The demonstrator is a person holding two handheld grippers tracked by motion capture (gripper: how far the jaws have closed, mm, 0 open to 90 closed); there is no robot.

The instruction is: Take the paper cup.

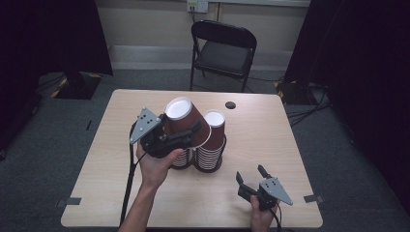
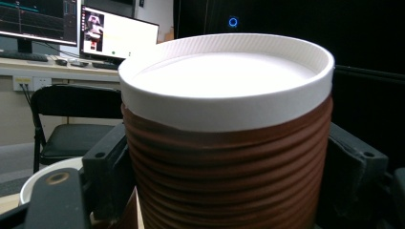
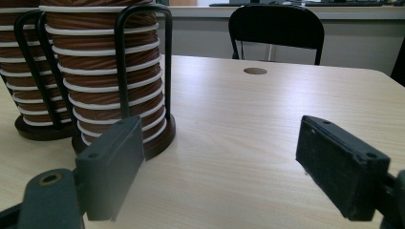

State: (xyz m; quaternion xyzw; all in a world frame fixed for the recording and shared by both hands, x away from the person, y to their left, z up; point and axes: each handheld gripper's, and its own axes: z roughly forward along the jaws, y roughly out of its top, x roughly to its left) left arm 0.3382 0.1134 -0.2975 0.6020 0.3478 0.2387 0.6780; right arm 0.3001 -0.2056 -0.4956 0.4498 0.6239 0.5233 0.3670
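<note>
Above table (image 1: 270,145), tilted brown cup (image 1: 186,121), base up-left.

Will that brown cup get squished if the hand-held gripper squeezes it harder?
Probably a bit. The brown cup looks like ribbed paper, so it likely dents under a hard squeeze, though its white rim should stiffen that end. It seems light: the left hand-held gripper holds it tilted in the air. The ridges probably stop it slipping.

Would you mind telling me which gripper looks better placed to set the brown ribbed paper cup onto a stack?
Left. The left gripper already clamps the brown ribbed paper cup, bottom up, just above the stacks in their black wire holders. The right gripper hangs open and empty, nearer the table's front edge.
</note>
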